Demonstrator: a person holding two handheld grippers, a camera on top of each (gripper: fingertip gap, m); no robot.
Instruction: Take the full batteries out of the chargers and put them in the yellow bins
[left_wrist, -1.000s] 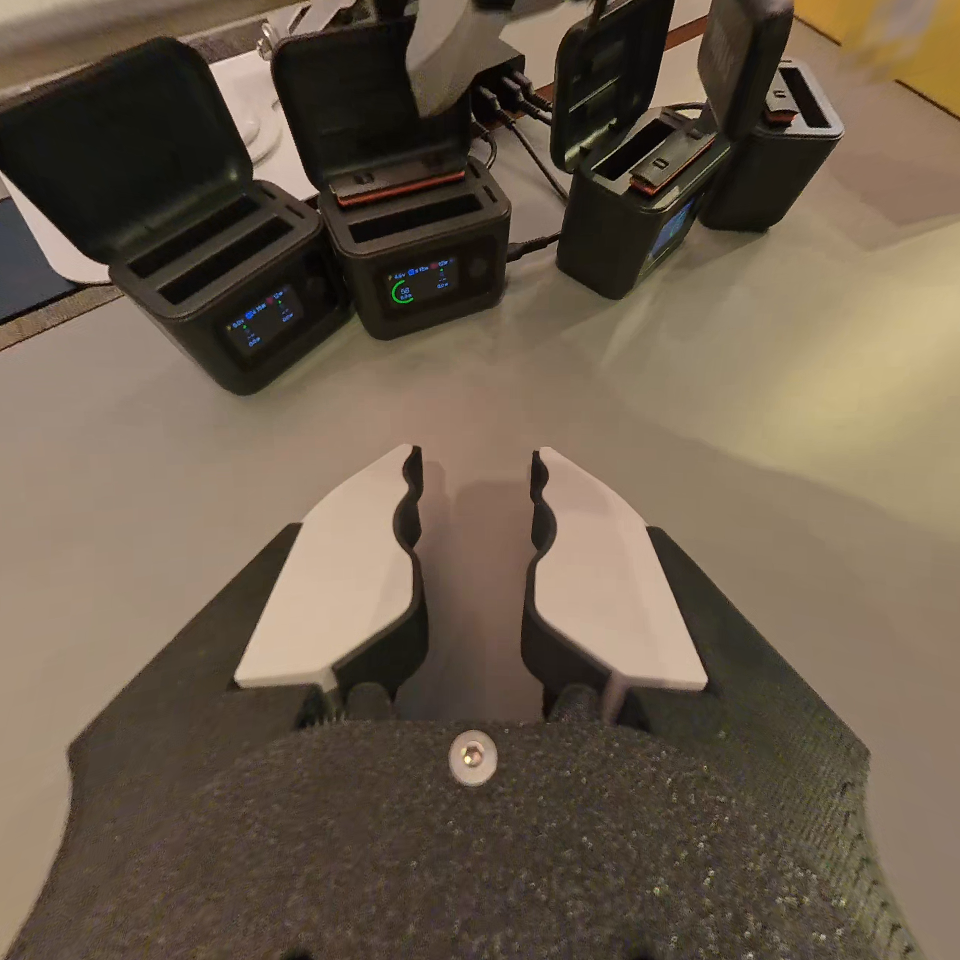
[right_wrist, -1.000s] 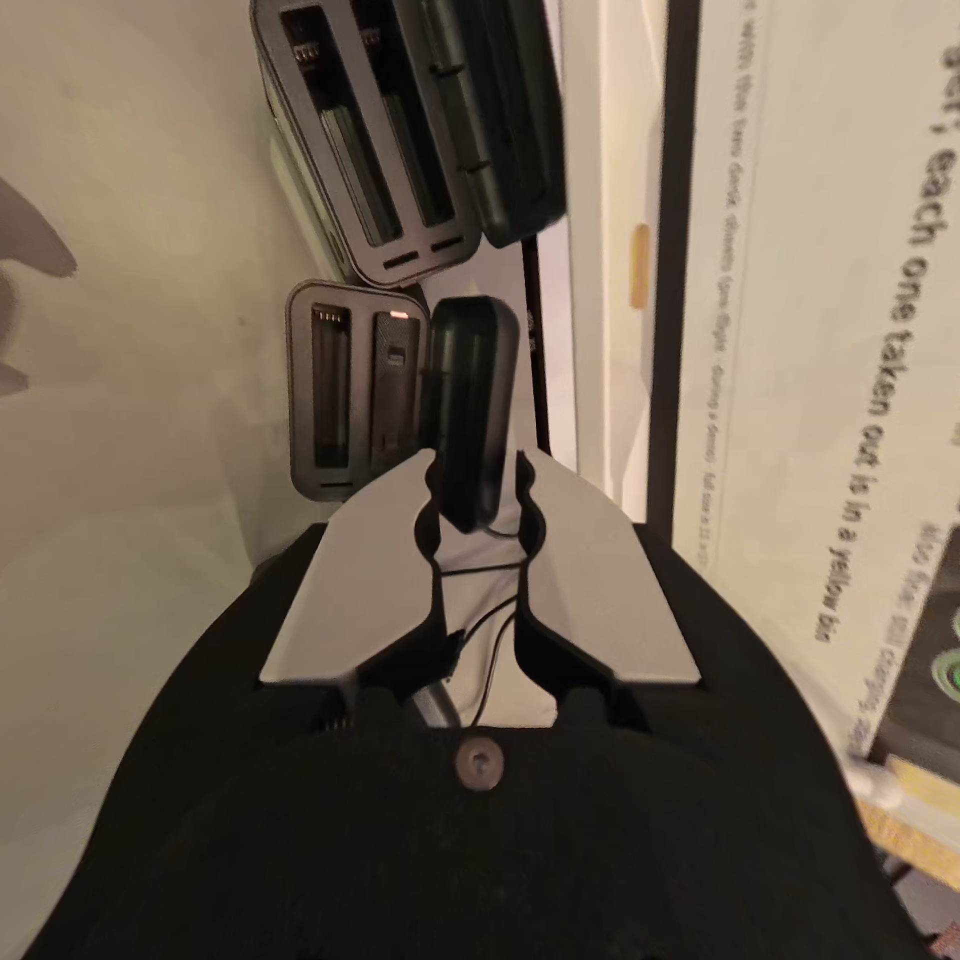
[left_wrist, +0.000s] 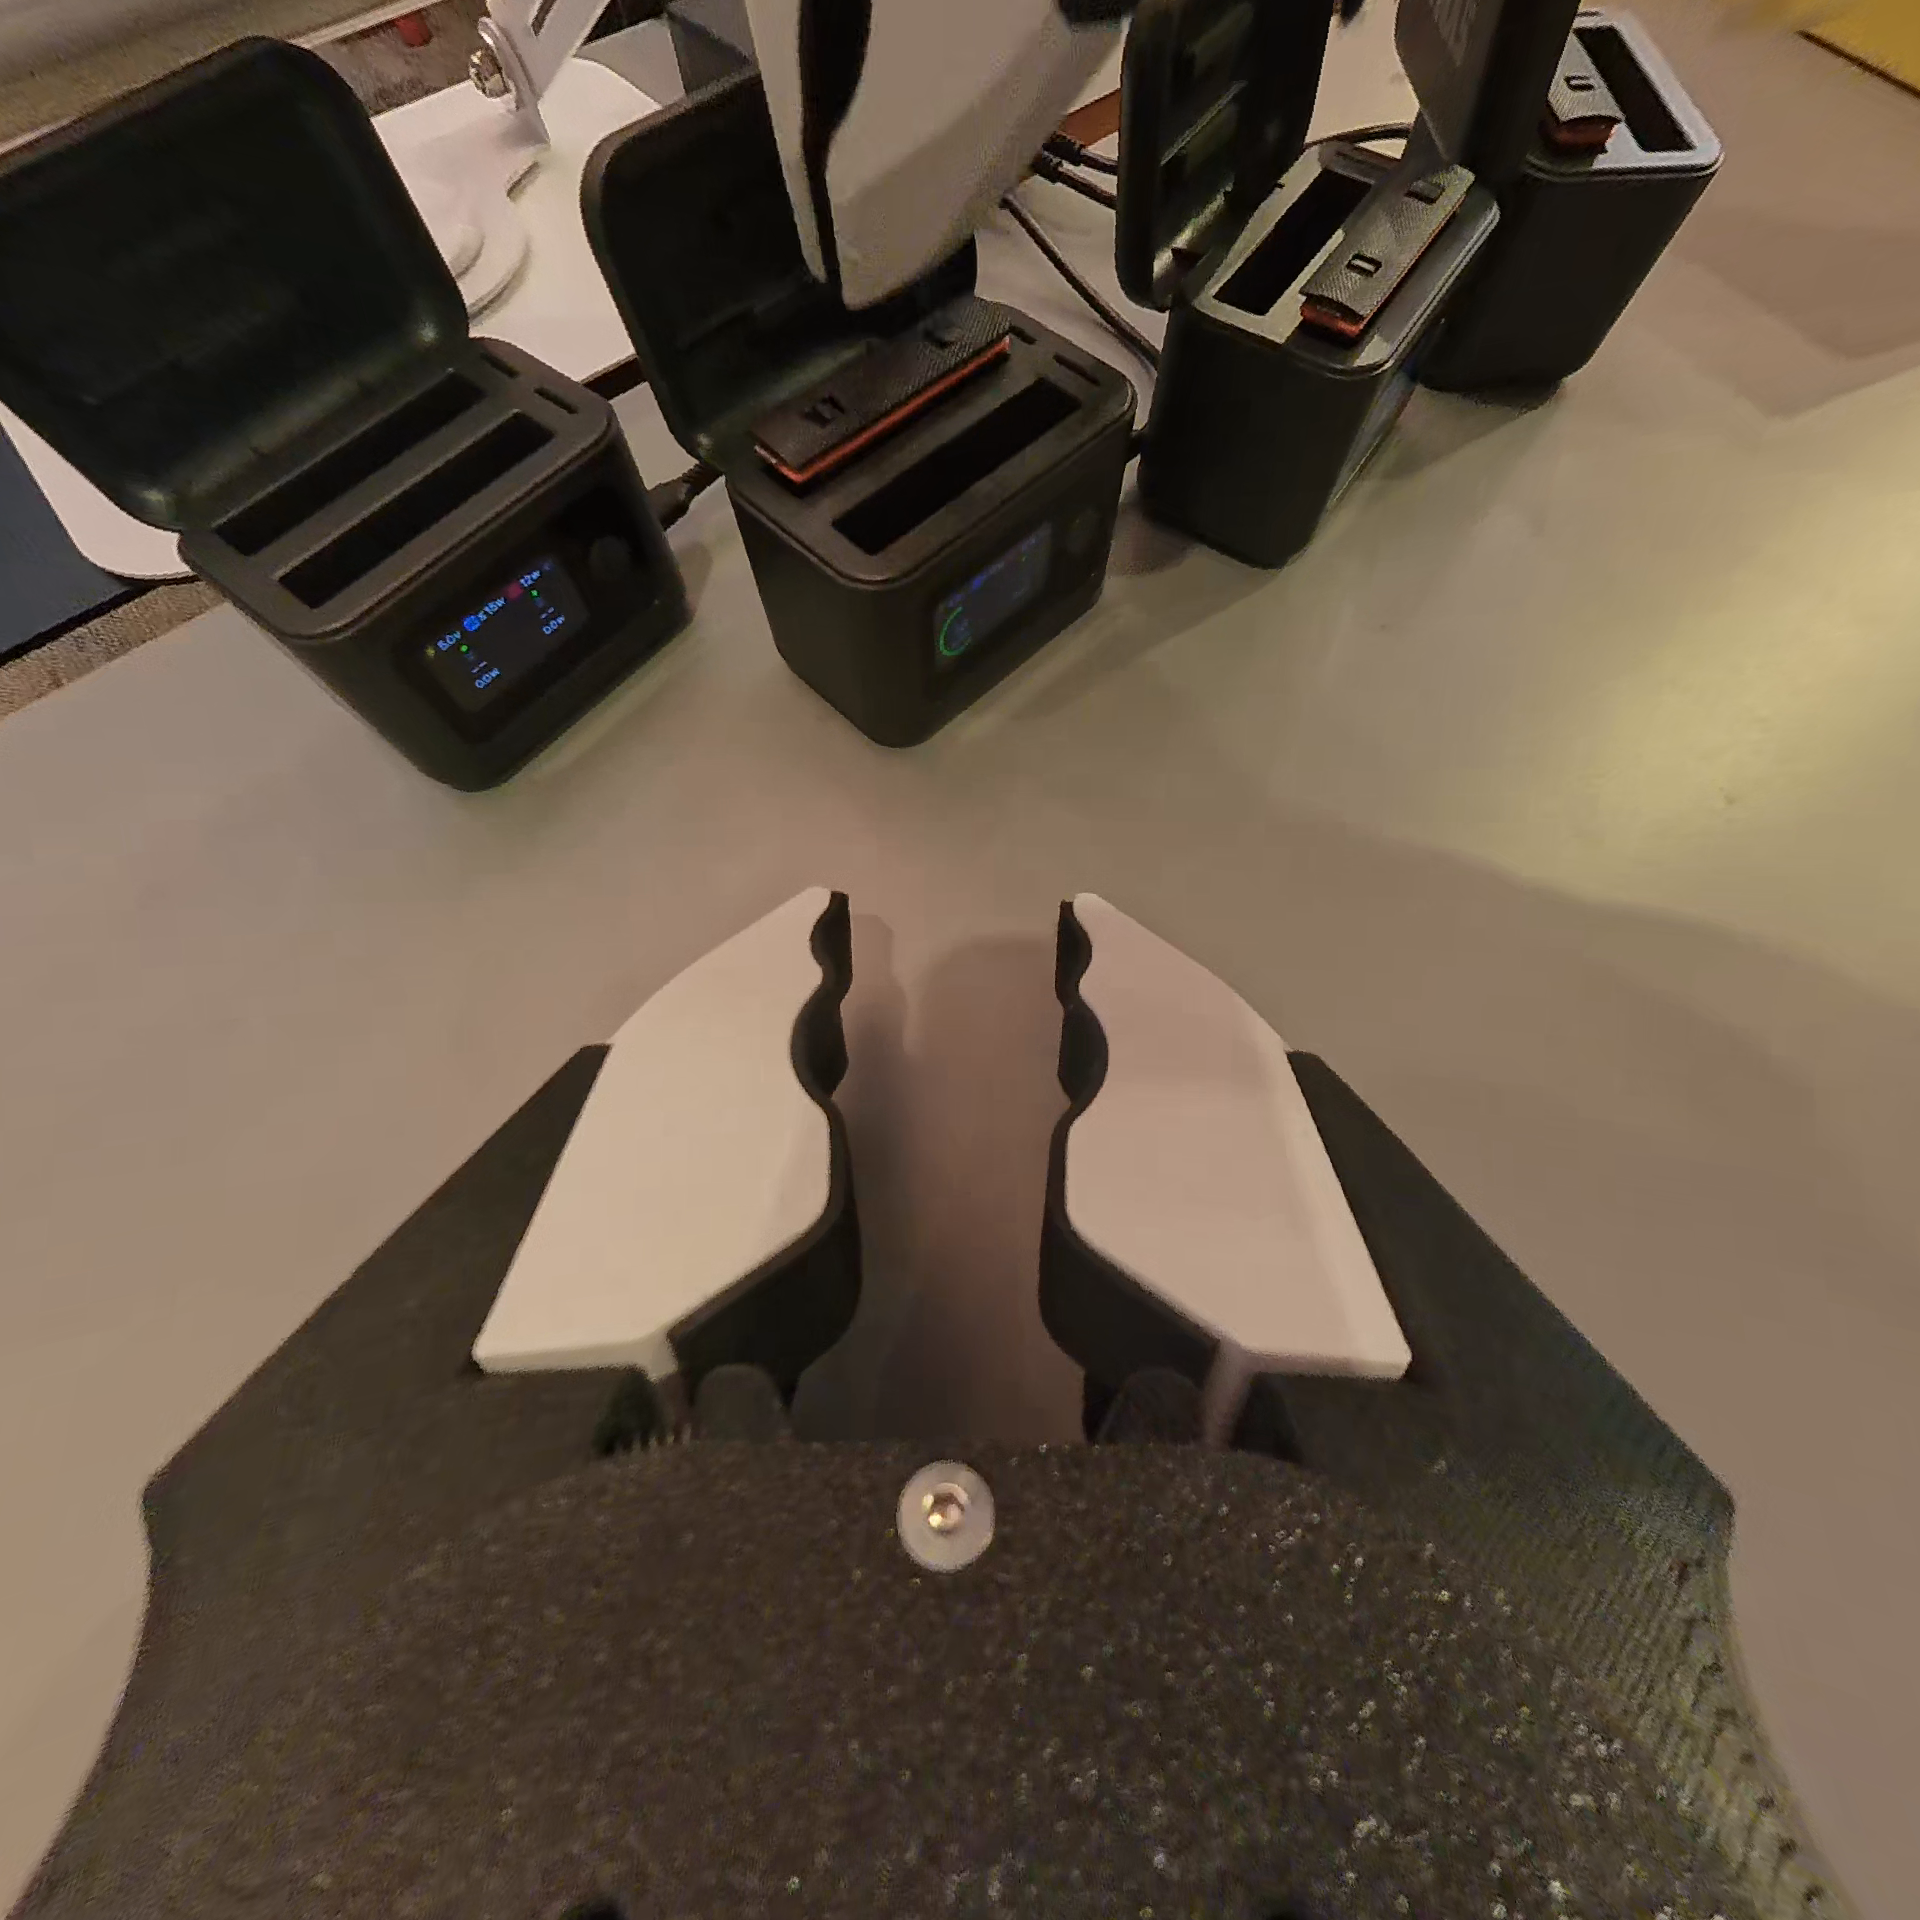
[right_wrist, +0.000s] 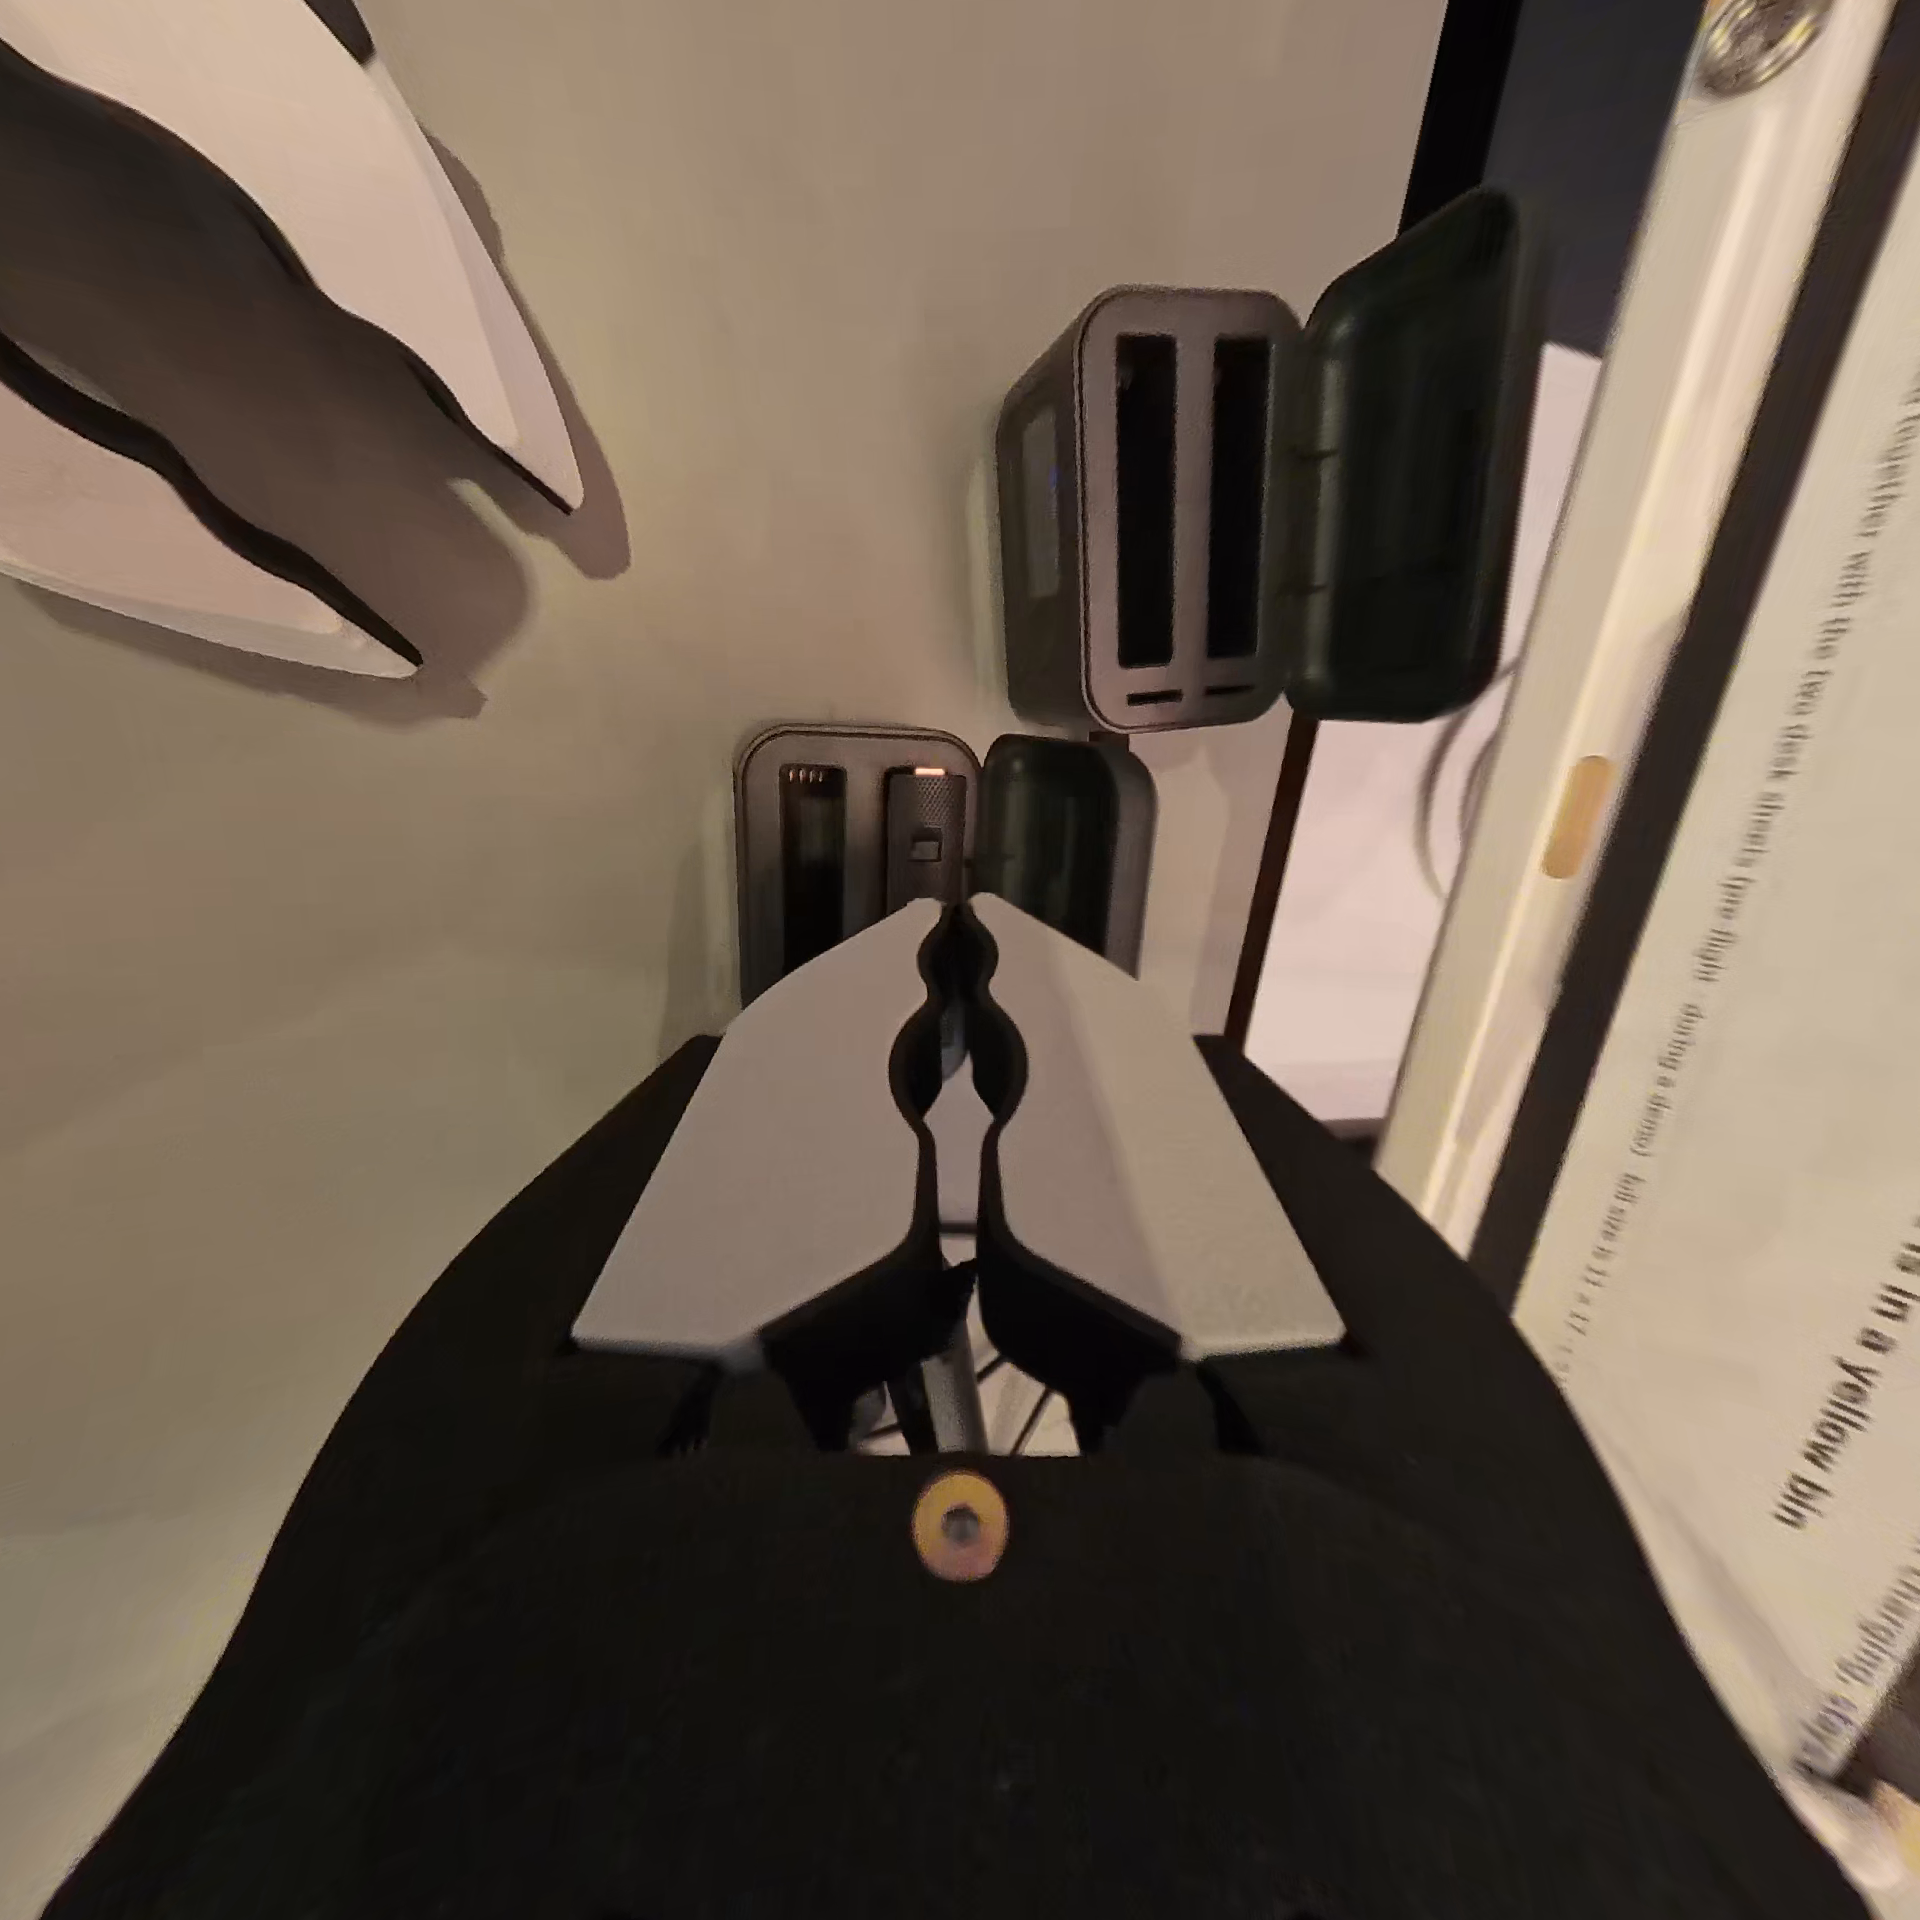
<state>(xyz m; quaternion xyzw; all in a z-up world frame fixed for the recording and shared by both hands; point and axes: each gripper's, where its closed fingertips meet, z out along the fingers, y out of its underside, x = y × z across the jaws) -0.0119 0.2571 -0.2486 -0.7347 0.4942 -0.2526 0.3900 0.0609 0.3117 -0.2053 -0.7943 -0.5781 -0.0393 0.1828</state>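
Several black chargers with open lids stand in a row on the grey table (left_wrist: 1351, 935). The leftmost charger (left_wrist: 436, 592) has two empty slots. The second charger (left_wrist: 935, 561) holds a battery (left_wrist: 883, 405) with a red band, standing partly out of its back slot. My right gripper (left_wrist: 925, 296) comes down from above. Its fingertips are shut and rest on the battery's top (right_wrist: 928, 831) beside the lid. My right gripper (right_wrist: 951, 912) hides that end. My left gripper (left_wrist: 951, 914) is open and empty over bare table, also seen in the right wrist view (right_wrist: 488, 582).
A third charger (left_wrist: 1299, 395) and a fourth charger (left_wrist: 1590, 229) at the right each hold a raised battery. Cables (left_wrist: 1091, 177) run behind the chargers. A white stand base (left_wrist: 488, 177) sits at the back left. A printed sheet (right_wrist: 1683, 935) lies behind the chargers. A yellow edge (left_wrist: 1881, 52) shows at the back right. My right gripper is the nearer one to the white stand base (left_wrist: 488, 177): about 20 centimeters, against 30 centimeters.
My right gripper was open around the second charger's lid. It has shut and moved onto the battery's top. My left gripper stays open and has barely moved.
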